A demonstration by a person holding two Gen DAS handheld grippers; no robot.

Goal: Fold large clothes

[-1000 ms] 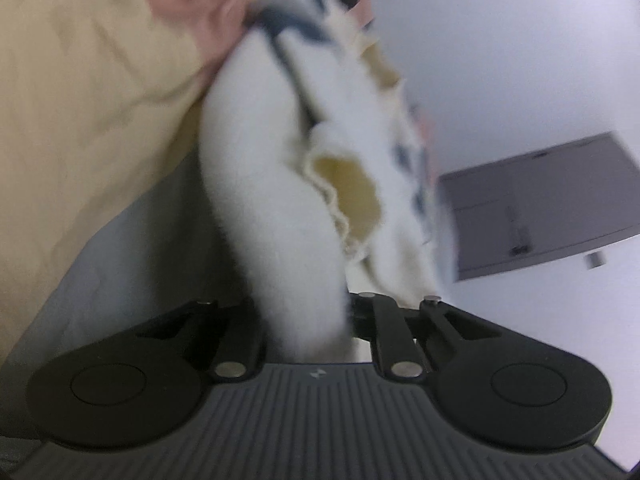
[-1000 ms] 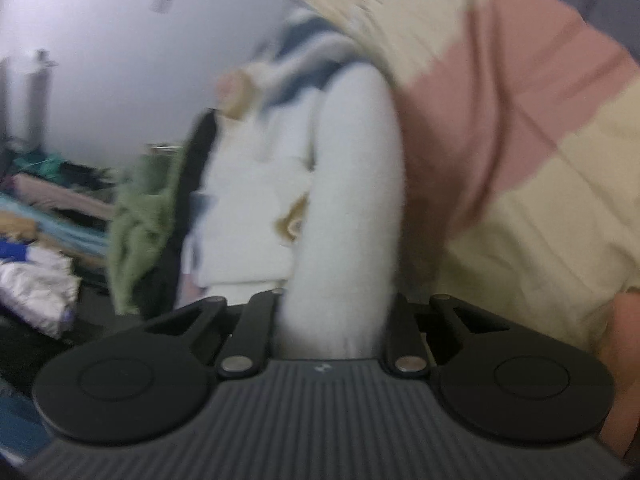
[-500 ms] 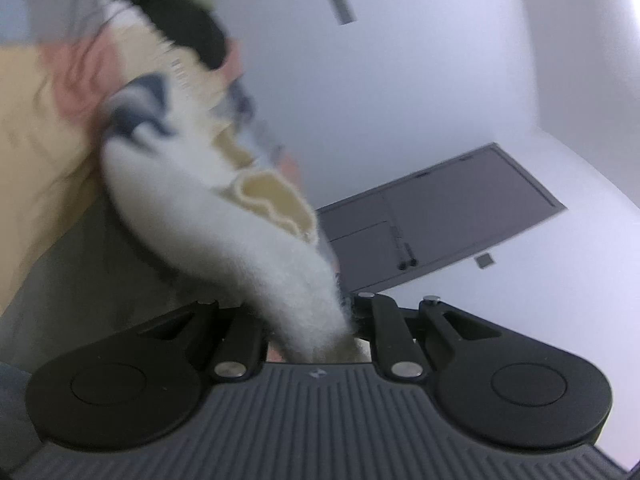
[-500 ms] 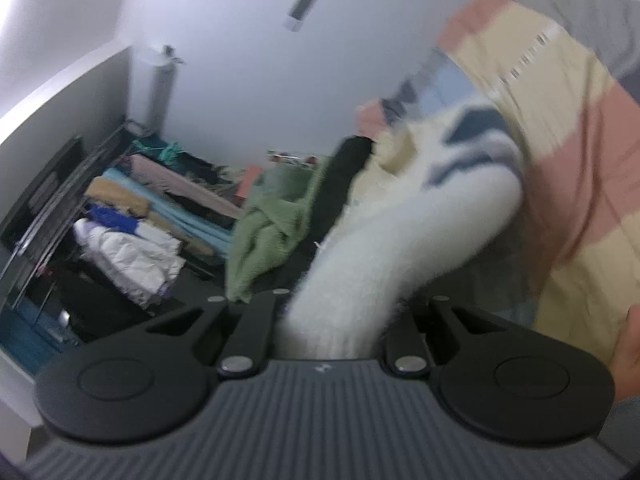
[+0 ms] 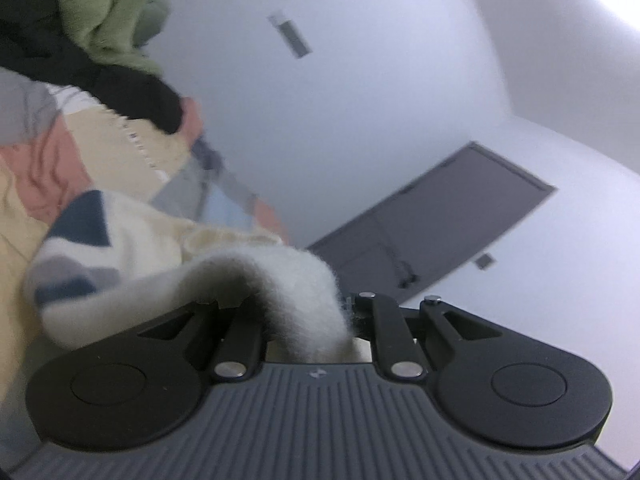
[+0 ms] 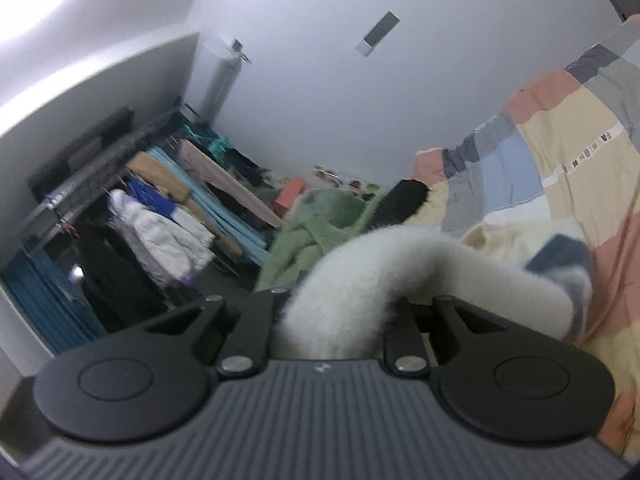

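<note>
- Wall (image 5: 400,100): pale and plain; it fills most of the left wrist view and the upper middle of the right wrist view (image 6: 440,80). A small dark rectangular fitting (image 5: 290,34) sits high on it.
- Quilt (image 6: 560,168): a patchwork of cream, pink, grey and light blue, spread over the right side of the right wrist view and the left side of the left wrist view (image 5: 80,152). A printed white strip crosses 1 cream patch.
- Door (image 5: 440,232): grey, set in the wall to the right of the garment, with a dark handle.
- Clothes rack (image 6: 140,208): at the left, hung with white, blue, tan and dark clothes.
- Green fleece (image 6: 312,232): a heap beyond the right gripper, with a black garment (image 6: 404,200) just beside it; both also show at the top left of the left wrist view.
- Sweater (image 5: 132,264): fluffy and white with navy and grey blocks, held off the quilt and sagging between the 2 grippers; it also shows in the right wrist view (image 6: 440,264).
- Left gripper (image 5: 316,320): its jaws are clamped on 1 white fold of the sweater, which arches away to the left.
- Right gripper (image 6: 332,320): a thick white fold is pinched between its jaws, which have just been opening a little; the fold curves away to the right.
</note>
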